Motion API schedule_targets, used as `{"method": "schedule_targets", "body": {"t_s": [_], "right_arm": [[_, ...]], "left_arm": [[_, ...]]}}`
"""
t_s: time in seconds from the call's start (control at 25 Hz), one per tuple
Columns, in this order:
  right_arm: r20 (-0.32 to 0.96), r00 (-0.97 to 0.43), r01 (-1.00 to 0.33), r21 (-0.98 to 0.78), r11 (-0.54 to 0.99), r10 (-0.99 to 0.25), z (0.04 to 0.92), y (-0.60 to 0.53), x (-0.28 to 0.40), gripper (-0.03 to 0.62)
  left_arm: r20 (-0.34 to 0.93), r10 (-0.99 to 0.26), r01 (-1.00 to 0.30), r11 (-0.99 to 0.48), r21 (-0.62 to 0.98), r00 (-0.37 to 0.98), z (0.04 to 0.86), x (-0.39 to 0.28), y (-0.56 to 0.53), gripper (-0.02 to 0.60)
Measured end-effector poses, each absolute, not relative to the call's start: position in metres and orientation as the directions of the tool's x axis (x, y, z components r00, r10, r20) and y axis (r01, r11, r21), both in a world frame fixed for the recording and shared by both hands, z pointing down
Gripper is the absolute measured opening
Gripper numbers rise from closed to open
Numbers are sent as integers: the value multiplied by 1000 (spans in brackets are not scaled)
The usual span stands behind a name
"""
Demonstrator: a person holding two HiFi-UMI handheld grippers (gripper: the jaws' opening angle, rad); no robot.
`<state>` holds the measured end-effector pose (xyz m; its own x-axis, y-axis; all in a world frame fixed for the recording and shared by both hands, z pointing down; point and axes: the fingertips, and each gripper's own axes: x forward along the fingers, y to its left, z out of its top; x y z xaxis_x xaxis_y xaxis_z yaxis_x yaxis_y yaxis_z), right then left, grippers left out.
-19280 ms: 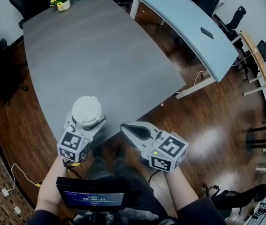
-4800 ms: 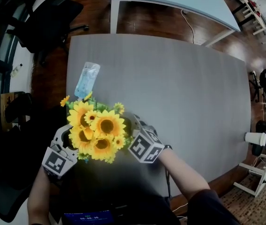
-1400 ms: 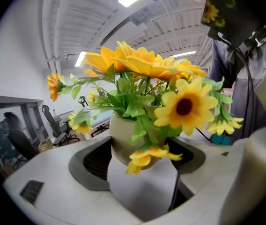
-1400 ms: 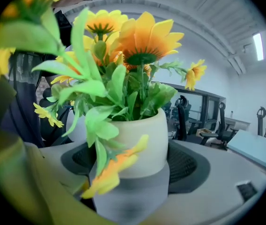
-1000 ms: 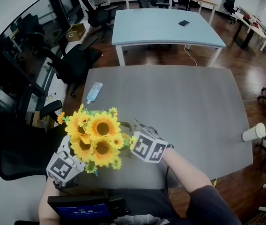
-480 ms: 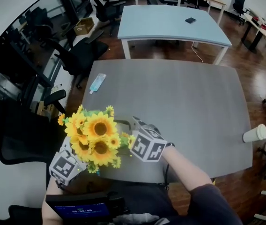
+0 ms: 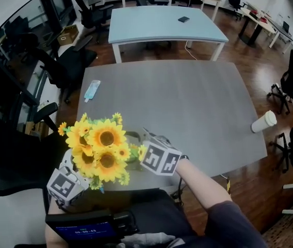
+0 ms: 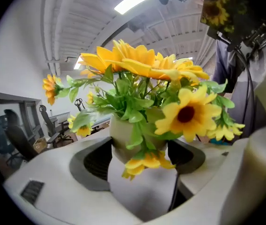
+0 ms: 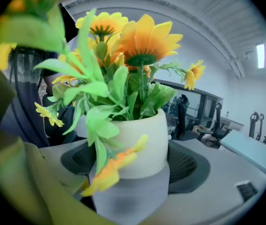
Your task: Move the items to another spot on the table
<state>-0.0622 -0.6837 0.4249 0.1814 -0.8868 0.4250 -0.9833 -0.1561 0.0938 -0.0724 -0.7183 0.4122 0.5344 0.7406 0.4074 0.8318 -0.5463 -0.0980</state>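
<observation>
Grey table (image 7: pixel 188 102) lies ahead of both grippers, its near edge passing beneath them. Sunflower pot (image 9: pixel 140 142): pale round pot, yellow blooms and green leaves spreading above it and hiding most of both grippers in the head view. Pot sits directly between the two grippers, held from opposite sides over the table's near-left edge; whether its base touches the tabletop cannot be told. Left gripper (image 8: pixel 137 172): jaws set wide, dark pads against the pot's sides, clamped on it. Right gripper (image 9: pixel 133 172): same, pads bearing on either flank of the pot, gripping it. Paper cup (image 7: pixel 263 122): upright, well off to the right of the right gripper, at the table's right edge. Clear packet (image 7: pixel 92 90): flat on the table, ahead of the left gripper, well apart from it.
</observation>
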Motion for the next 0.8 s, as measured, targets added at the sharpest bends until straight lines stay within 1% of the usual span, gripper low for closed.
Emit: {"method": "schedule_targets", "body": {"t_s": [0.16,0.32,0.56,0.8], "right_arm": [[436,236,-971,79,-225,-869,420,-684,-85,471],[453,315,-947,101,-303,-834,415,-676,-103,471],[473,444,-888,121,-443,-761,415,-630,-129,471],[470,552,-818,145,-557,-688,411,-581,-147,471]], "left_arm": [[384,800,881,-463,-94,462,408,-91,-718,390],[369,842,915,-395,-76,394,403,-108,-709,390],[350,899,964,-244,-102,265,403,-128,-664,390],[345,926,986,-122,-115,155,399,-142,-615,390]]}}
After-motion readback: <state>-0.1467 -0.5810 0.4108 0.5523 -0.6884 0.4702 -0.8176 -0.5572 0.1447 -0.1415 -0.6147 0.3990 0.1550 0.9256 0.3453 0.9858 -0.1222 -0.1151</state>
